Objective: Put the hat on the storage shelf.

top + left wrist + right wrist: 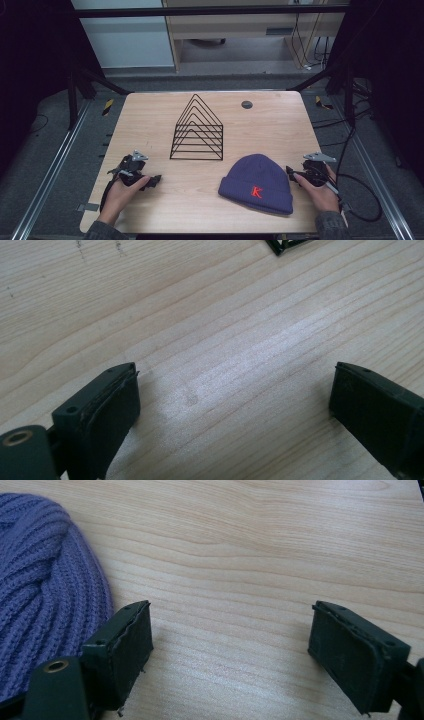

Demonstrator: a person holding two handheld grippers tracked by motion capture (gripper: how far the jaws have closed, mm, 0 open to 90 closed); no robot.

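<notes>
Table [150, 115] wide and bare in front; wire rack [198, 131] at centre, well behind both hands. Purple beanie [257, 183] lies flat front-right, just beside my right gripper [291, 173]. Both sets of jaws gape, nothing between them. Left gripper [156, 178] well apart over bare wood. My worry: right pads pinch only a top knit layer, so the hat stretches, drags or slips.

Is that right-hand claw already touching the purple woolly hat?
Cannot tell. In the right gripper view the hat lies right beside one finger of the open right gripper, outside the jaws, with no plain gap or contact.
</notes>
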